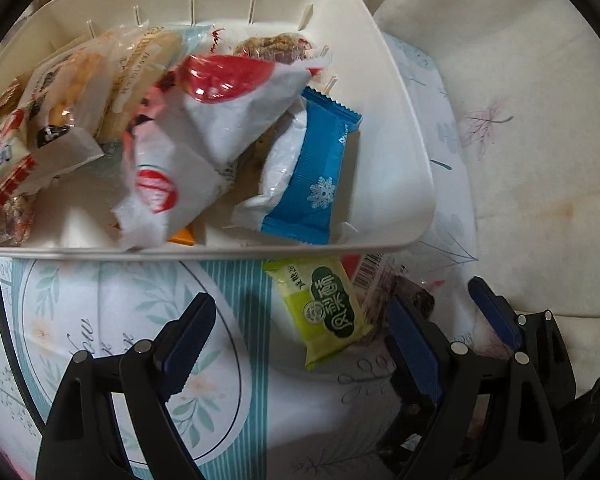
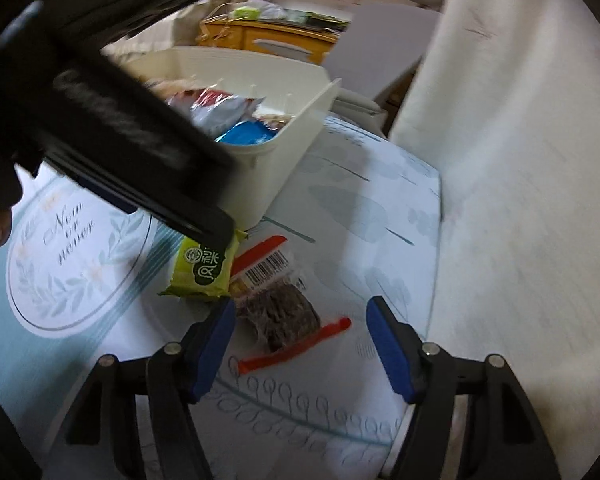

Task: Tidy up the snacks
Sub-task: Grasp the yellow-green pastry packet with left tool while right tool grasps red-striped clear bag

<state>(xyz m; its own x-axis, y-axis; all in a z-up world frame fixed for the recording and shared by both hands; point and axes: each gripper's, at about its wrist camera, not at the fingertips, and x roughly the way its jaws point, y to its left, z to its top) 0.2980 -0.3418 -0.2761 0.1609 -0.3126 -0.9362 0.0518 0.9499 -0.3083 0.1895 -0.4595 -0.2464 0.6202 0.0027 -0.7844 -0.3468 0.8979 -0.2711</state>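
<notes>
1. The patterned tablecloth (image 2: 340,208) lies under both grippers; its far right edge meets a pale cushion (image 2: 520,200), and blur smears that side.
2. The white bin (image 1: 400,128) sits ahead of the left gripper (image 1: 304,340), heaped with snack packets; those at its left rim are cut off and hard to read.
3. In the right wrist view the left gripper's black body crosses the upper left, hiding much of the bin and the top edge of the green packet.
4. A blue snowflake packet (image 1: 320,176) leans in the bin's near right corner.
5. The green packet (image 1: 324,308) lies on the cloth just outside the bin, between the left gripper's wide-spread, empty jaws.
6. The clear packet with dark cake and red ends (image 2: 278,316) lies beside the green one, between the right gripper (image 2: 300,340) fingers, which stand apart and do not touch it; its barcode end tucks under the green packet.
</notes>
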